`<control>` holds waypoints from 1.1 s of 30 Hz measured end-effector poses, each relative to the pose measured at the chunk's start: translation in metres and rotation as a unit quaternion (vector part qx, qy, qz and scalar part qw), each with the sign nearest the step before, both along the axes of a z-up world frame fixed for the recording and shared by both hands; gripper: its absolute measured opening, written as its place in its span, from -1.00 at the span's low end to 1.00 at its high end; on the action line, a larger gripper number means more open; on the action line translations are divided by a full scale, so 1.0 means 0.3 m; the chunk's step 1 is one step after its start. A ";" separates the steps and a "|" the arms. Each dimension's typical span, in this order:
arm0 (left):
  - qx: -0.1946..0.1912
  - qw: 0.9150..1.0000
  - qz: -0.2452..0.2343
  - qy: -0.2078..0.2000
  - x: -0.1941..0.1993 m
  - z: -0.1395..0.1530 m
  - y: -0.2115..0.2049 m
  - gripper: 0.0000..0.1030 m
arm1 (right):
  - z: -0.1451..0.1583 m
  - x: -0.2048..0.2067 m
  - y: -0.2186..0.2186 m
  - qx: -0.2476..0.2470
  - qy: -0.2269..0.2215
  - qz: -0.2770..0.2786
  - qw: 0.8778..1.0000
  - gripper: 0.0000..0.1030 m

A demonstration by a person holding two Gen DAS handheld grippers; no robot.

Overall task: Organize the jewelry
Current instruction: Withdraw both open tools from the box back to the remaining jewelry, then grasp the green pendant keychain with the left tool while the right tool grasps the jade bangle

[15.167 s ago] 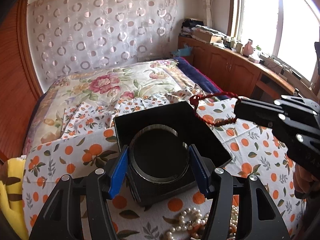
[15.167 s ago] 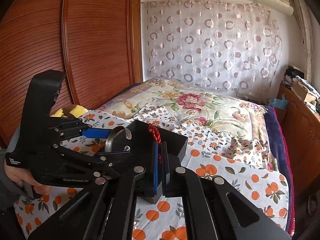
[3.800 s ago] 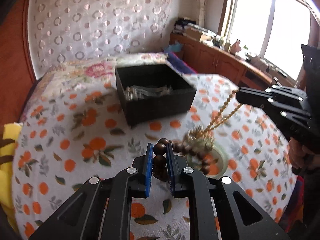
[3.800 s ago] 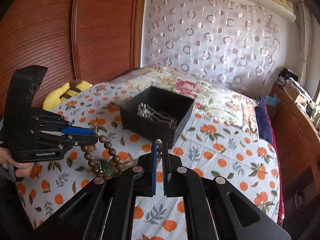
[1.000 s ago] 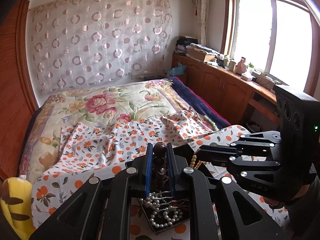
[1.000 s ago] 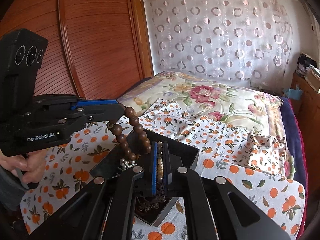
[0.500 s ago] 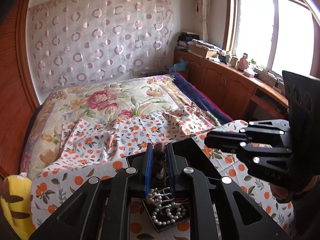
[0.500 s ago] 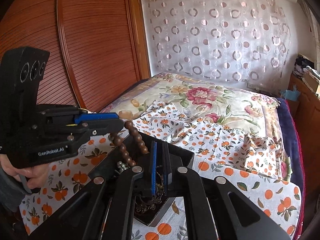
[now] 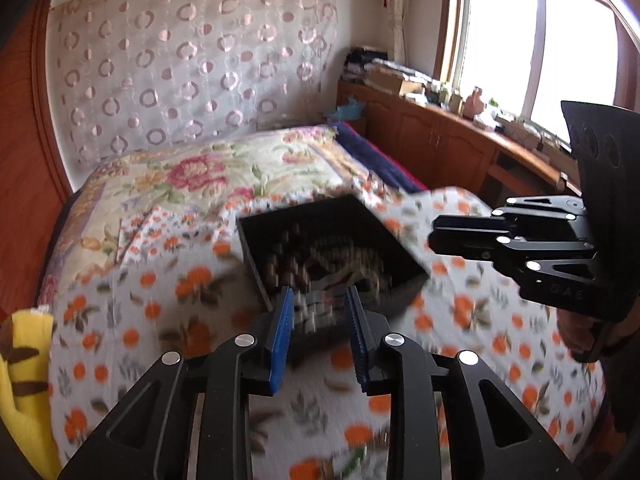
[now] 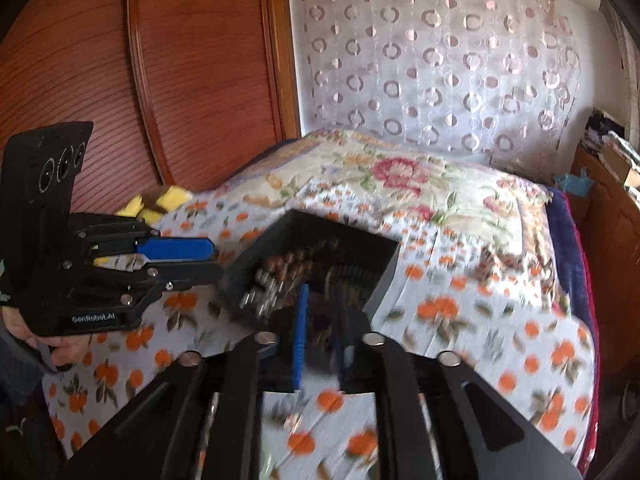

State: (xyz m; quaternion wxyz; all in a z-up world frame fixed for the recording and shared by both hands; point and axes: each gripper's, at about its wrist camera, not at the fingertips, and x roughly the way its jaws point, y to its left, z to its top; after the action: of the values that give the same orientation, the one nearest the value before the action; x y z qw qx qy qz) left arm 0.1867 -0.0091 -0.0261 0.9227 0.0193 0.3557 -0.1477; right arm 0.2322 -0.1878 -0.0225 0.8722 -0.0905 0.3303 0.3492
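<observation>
A black open box (image 9: 250,258) sits on the orange-print cloth, blurred by motion, with a brown bead strand (image 9: 286,266) and other jewelry inside. My left gripper (image 9: 318,294) hangs just short of the box's near wall. Its jaws are opening and nothing is pressed between the blue pads. My right gripper (image 9: 434,236) reaches in from the right, beside the box. In the right wrist view the box (image 10: 240,266) holds the beads (image 10: 288,264). My right gripper (image 10: 322,300) is at its near corner, jaws opening, pads apart, gripping nothing. My left gripper (image 10: 216,260) points at the box's left side.
The orange-print cloth (image 9: 132,320) covers a bed with a floral quilt (image 9: 192,176). A yellow plush toy (image 9: 24,360) lies at the left edge. A wooden wardrobe (image 10: 160,80) stands on the left and cabinets (image 9: 440,148) under the window on the right. A hand (image 10: 60,344) holds the left gripper.
Both grippers have drawn back from over the box and their jaws have parted. The brown bead strand has left the pads and lies in the box.
</observation>
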 end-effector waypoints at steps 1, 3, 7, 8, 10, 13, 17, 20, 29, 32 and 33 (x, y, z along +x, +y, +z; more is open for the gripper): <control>0.004 1.000 0.000 0.009 -0.021 -0.023 0.003 -0.50 | -0.020 -0.019 -0.001 -0.003 0.005 0.002 1.000 -0.67; 0.006 1.000 0.001 0.018 -0.046 -0.044 0.008 -0.45 | -0.069 -0.061 -0.003 -0.012 0.020 0.007 1.000 -0.67; 0.010 0.999 -0.003 0.043 -0.103 -0.097 0.024 -0.34 | -0.147 -0.122 -0.010 -0.025 0.044 0.012 0.999 -0.67; 0.011 0.999 -0.003 0.048 -0.115 -0.110 0.026 -0.34 | -0.165 -0.134 -0.013 -0.028 0.052 0.014 0.998 -0.67; 0.012 0.998 -0.005 0.059 -0.137 -0.128 0.032 -0.34 | -0.205 -0.153 -0.019 -0.034 0.067 0.018 0.997 -0.67; 0.018 0.997 -0.011 0.071 -0.171 -0.153 0.021 -0.34 | -0.244 -0.175 -0.013 -0.046 0.081 0.021 0.995 -0.67; 0.019 0.996 -0.026 0.084 -0.201 -0.175 -0.007 -0.34 | -0.251 -0.189 -0.005 -0.054 0.082 0.023 0.995 -0.66; 0.018 0.995 -0.037 0.089 -0.219 -0.187 -0.029 -0.36 | -0.251 -0.193 0.009 -0.072 0.071 0.026 0.995 -0.66; 0.018 0.994 -0.044 0.094 -0.220 -0.202 -0.041 -0.59 | -0.252 -0.188 -0.026 -0.082 0.066 0.014 0.994 -0.75; 0.028 0.994 -0.044 0.095 -0.217 -0.199 -0.048 -0.59 | -0.252 -0.191 -0.034 -0.097 0.055 0.006 0.994 -0.75; 0.037 0.994 -0.044 0.093 -0.221 -0.198 -0.053 -0.60 | -0.253 -0.191 -0.037 -0.100 0.053 0.004 0.994 -0.75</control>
State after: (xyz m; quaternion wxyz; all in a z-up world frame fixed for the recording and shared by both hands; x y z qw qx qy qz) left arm 0.1205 -0.0248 -0.0856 0.8768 0.0555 0.4440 -0.1758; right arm 0.1749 -0.1990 -0.0984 0.8386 -0.1600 0.4091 0.3221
